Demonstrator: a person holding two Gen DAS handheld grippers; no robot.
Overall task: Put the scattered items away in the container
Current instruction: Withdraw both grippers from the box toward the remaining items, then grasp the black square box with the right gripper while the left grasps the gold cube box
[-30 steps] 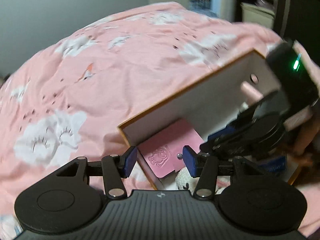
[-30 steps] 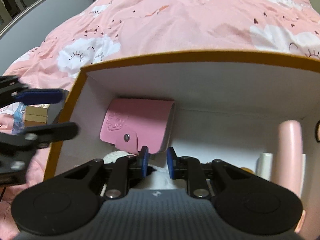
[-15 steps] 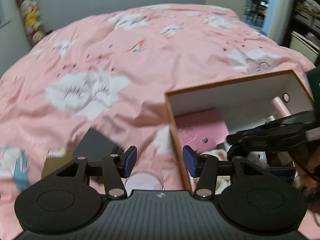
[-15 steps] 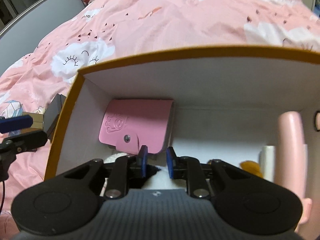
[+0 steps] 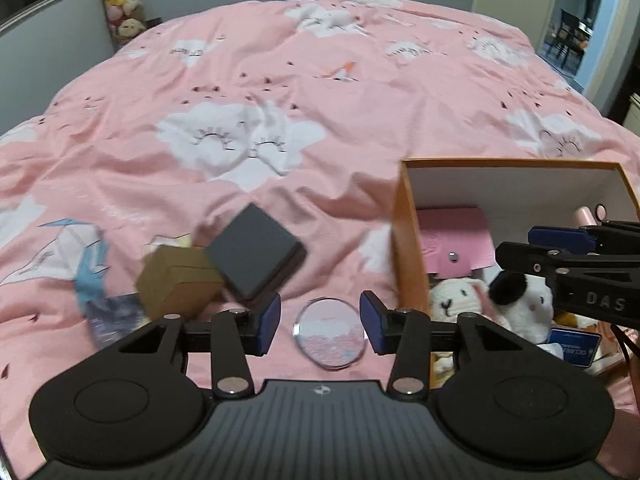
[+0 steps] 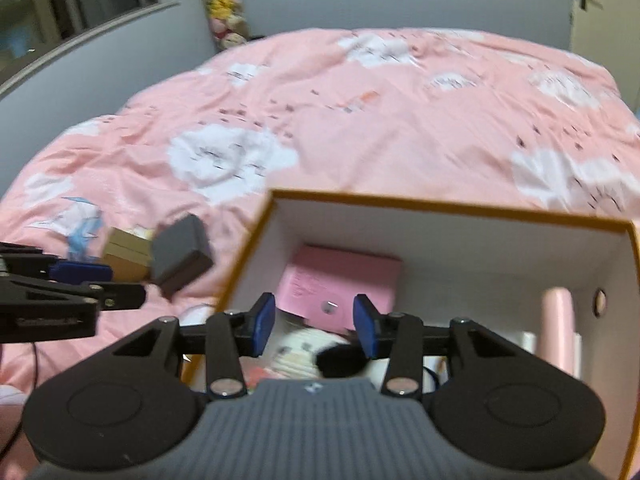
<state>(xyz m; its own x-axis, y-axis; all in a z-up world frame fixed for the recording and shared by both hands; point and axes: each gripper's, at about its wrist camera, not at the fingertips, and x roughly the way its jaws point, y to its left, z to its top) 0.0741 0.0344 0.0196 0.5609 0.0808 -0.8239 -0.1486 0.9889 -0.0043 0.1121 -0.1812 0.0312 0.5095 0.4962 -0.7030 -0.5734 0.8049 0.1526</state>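
Tongs first: your left gripper (image 5: 319, 329) is closing with nothing pinched, a round clear disc (image 5: 329, 333) lying on the bedspread (image 5: 248, 92) below its gap. Your right gripper (image 6: 314, 325) is opening (also empty) over the orange-rimmed box (image 6: 448, 206), above a white plush (image 6: 304, 354) inside.
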